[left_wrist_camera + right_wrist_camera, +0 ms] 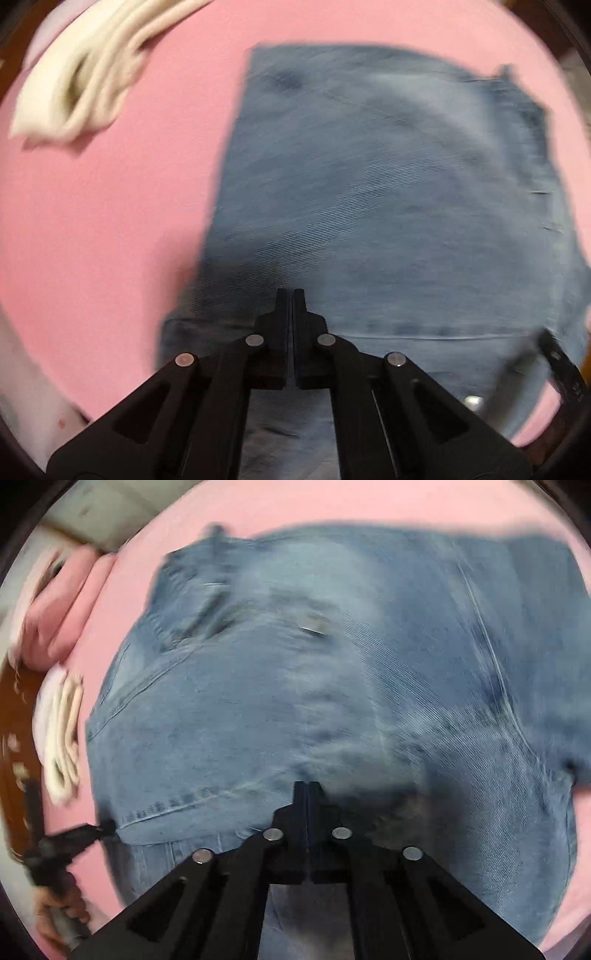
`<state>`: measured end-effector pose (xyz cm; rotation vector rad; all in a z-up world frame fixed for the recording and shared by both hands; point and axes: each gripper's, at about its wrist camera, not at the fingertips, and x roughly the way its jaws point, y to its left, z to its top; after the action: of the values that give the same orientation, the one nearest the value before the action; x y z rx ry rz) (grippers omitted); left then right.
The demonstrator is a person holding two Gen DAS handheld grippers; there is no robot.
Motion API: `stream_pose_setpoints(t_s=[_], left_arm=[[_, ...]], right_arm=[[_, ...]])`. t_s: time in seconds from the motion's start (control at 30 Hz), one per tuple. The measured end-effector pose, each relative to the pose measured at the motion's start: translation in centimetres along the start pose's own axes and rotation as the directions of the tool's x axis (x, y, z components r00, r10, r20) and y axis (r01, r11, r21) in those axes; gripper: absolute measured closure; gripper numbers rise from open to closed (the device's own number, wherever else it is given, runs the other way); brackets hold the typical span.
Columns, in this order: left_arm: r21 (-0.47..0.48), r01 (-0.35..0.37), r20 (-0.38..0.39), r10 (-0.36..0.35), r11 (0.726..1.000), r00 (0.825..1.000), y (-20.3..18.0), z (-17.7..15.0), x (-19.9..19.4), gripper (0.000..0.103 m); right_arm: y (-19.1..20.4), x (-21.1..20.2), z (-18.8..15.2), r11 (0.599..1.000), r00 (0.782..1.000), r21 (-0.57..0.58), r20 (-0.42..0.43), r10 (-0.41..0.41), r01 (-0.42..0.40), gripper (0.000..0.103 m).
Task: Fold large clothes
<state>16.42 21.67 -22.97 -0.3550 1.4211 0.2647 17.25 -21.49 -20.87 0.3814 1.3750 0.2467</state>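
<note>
Blue jeans (369, 166) lie folded on a pink sheet (92, 221), blurred by motion. My left gripper (291, 295) points down at them with its jaws together at a folded edge, a sliver of denim showing between the fingers. In the right wrist view the jeans (295, 683) fill the frame, and my right gripper (307, 786) is shut where the stitched hem edge meets its tips. The left gripper (105, 827) appears there at the hem's left corner. The right gripper (554, 354) shows at the same edge's right end in the left wrist view.
A folded cream cloth (85, 74) lies on the sheet at the upper left, and shows again as the cream cloth (62, 738) left of the jeans. A pink pillow (62, 602) and dark wood (14, 720) border the sheet. A person's hand (62, 904) holds the left gripper.
</note>
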Motion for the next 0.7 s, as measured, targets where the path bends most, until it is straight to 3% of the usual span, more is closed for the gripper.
stream_pose_setpoints(t_s=[0.03,0.1,0.2,0.23,0.3,0.37,0.43,0.47,0.57,0.63,0.7], left_arm=[[0.015,0.049,0.011,-0.050,0.999,0.999,-0.5,0.1,-0.6,0.102],[0.040,0.117,0.022,-0.118,0.992,0.993,-1.5,0.9,-1.2,0.102],[-0.025,0.123,0.050,-0.122,0.992,0.991,-1.3,3.2,-1.1,0.102],[-0.055,0.130,0.061,-0.127,0.990,0.990,-1.0,3.8,-1.0,0.102],[-0.119,0.127,0.075,-0.119,0.985,0.990,0.7,5.6,-0.1,0.102],[-0.148,0.099,0.075,-0.088,0.984,0.993,2.5,7.1,0.6,0.102],[-0.162,0.114,0.091,-0.100,0.980,0.991,4.4,7.5,0.9,0.102],[-0.170,0.129,0.107,-0.112,0.977,0.988,5.3,7.7,0.8,0.102],[-0.201,0.128,0.144,-0.100,0.971,0.985,8.3,7.9,0.3,0.102],[-0.251,0.152,0.166,-0.112,0.956,0.980,10.3,7.8,0.1,0.102],[-0.264,0.173,0.180,-0.128,0.949,0.975,11.9,7.5,-0.1,0.102]], right_arm=[[2.0,0.4,0.1,0.990,0.990,-0.003,-0.017,0.140,-0.140,0.103],[5.4,2.0,0.4,0.950,0.947,0.007,-0.080,0.312,-0.313,0.103],[10.9,6.2,0.6,0.879,0.866,-0.009,-0.174,0.468,-0.477,0.103],[11.7,7.2,0.9,0.877,0.863,-0.017,-0.190,0.468,-0.480,0.103],[12.4,9.8,2.5,0.906,0.891,-0.041,-0.205,0.405,-0.421,0.103],[10.9,10.8,4.3,0.942,0.923,0.009,-0.194,0.331,-0.336,0.103],[7.8,10.7,6.3,0.915,0.905,0.136,-0.147,0.398,-0.380,0.103],[5.6,9.8,6.9,0.903,0.906,0.191,-0.106,0.410,-0.386,0.103],[-0.9,5.6,8.0,0.914,0.943,0.237,0.037,0.330,-0.329,0.103],[-4.6,2.0,8.0,0.950,0.975,0.233,0.126,0.182,-0.207,0.103],[-6.7,-0.1,8.2,0.960,0.975,0.224,0.182,0.126,-0.166,0.103]])
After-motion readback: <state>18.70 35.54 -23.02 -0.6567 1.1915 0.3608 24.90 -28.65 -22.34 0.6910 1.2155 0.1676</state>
